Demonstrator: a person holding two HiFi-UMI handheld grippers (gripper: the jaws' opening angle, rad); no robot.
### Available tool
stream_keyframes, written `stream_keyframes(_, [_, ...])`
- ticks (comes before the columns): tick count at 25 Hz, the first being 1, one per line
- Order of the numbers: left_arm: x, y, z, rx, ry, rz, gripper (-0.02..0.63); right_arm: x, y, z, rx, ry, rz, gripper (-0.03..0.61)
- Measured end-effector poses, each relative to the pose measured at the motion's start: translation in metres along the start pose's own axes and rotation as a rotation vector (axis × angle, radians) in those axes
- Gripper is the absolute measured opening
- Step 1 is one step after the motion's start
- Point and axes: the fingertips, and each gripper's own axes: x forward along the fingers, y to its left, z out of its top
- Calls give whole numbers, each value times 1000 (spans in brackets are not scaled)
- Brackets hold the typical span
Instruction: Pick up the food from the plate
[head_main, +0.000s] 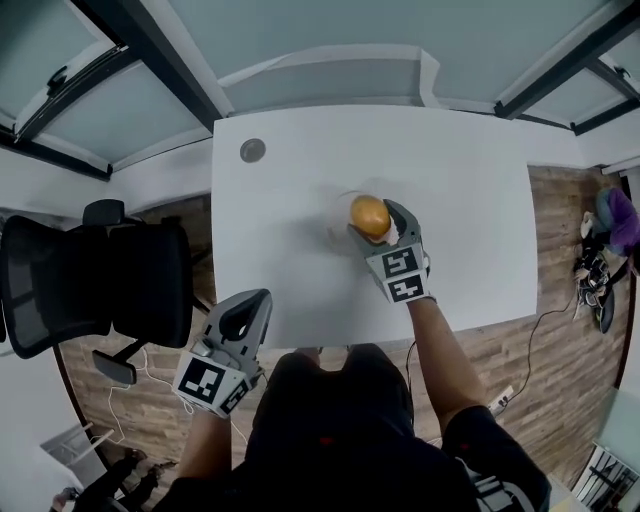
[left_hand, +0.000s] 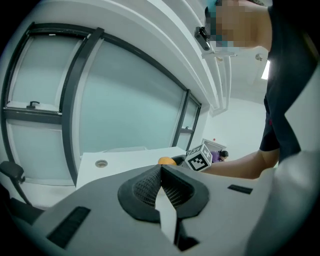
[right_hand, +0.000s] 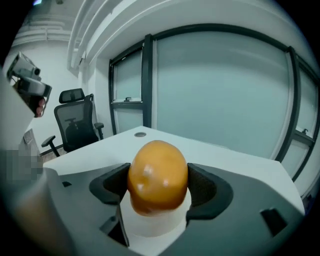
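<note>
The food (right_hand: 158, 172) stands upright inside the wide-spread right claw (right_hand: 159, 184), flanked but seemingly unclamped. The left claw (left_hand: 161, 172), shut and empty, hangs well away.

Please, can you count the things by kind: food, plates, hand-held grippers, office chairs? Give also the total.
Orange food: 1
White plate: 1
Hand-held grippers: 2 (left hand-held gripper, right hand-held gripper)
Black office chair: 1
Total: 5
</note>
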Motion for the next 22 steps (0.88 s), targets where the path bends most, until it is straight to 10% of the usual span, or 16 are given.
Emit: stream_keyframes(22, [28,-142,119,191,-199,-351,20,-292,-20,124,39,-365,-298,370])
